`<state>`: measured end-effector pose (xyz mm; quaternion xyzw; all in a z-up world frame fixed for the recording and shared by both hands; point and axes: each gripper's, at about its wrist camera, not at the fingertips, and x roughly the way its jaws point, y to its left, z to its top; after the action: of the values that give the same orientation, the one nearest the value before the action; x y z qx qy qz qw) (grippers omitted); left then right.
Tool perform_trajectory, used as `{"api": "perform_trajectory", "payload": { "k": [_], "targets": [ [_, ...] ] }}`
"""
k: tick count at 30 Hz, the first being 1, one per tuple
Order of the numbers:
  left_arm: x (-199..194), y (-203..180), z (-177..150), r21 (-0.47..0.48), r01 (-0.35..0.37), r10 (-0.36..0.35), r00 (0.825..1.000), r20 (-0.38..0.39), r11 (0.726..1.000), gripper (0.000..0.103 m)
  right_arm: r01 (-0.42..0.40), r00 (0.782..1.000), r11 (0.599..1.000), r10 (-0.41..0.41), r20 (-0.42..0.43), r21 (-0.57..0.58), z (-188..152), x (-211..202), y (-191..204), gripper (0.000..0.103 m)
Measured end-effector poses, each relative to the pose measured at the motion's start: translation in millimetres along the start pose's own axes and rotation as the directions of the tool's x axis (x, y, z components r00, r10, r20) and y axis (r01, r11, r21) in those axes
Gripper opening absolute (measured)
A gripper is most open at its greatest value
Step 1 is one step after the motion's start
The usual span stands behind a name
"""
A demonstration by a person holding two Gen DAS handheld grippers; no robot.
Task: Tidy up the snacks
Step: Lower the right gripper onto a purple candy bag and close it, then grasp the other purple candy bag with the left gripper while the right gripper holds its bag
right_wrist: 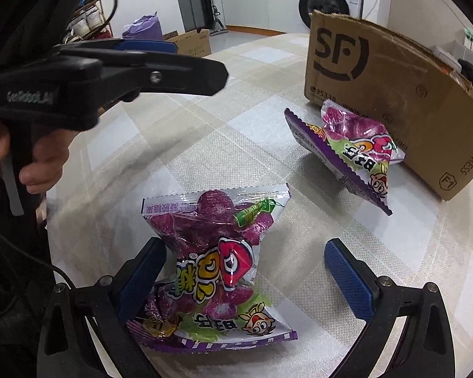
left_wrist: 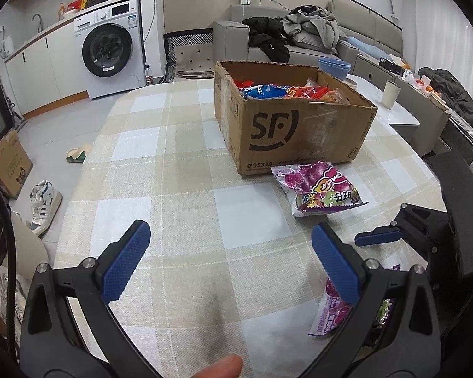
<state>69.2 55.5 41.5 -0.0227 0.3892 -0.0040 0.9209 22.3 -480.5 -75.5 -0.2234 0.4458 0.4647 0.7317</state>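
Two purple gummy-candy bags lie loose on the checked tablecloth (left_wrist: 179,163). The near bag (right_wrist: 217,271) sits between the spread jaws of the right gripper (right_wrist: 246,271); its left pad seems to touch the bag's edge, while the right pad stands well clear, so nothing is held. The far bag (right_wrist: 350,148) leans against the front wall of the one SF cardboard box (left_wrist: 299,132), which already holds several red and blue snack packets (left_wrist: 283,91) — too jumbled to count.

Both bags look light, puffy and slick: crinkly film around soft sugared sweets, likely to slide or buckle under a pinch. My judgement is that the best hold is across the bag's middle, squeezing gently, or on a crimped end seam where the film is flat and stiffer.

One more tool, the left gripper (left_wrist: 230,261), hovers wide open and empty over bare cloth, beside the near bag.
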Motion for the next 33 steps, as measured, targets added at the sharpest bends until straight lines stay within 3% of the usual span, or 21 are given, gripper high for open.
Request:
{"api": "perform_trajectory", "payload": {
  "k": [8, 21, 28, 33],
  "targets": [
    [3.1, 0.2, -1.8, 0.0, -0.002, 0.002, 1.0, -0.01, 1.0, 0.102, -0.013, 1.0, 0.999, 0.014, 0.025, -0.03, -5.4, -5.2, 4.5, 0.061],
    [8.2, -2.5, -3.7, 0.005, 0.002, -0.002, 1.0, -0.017, 1.0, 0.102, 0.018, 0.989, 0.999, -0.022, 0.144, 0.032, -0.8, -41.3, -19.7, 0.054],
    [11.7, -8.4, -5.1, 0.01, 0.006, -0.006, 1.0, -0.02, 1.0, 0.102, 0.041, 0.956, 0.991, -0.075, 0.282, 0.125, -0.2, -82.4, -44.4, 0.054],
    [17.9, -14.3, -5.4, 0.014, 0.017, -0.017, 0.999, -0.027, 1.0, 0.102, 0.044, 0.936, 0.976, -0.116, 0.332, 0.215, -3.9, -104.3, -63.9, 0.054]
  ]
}}
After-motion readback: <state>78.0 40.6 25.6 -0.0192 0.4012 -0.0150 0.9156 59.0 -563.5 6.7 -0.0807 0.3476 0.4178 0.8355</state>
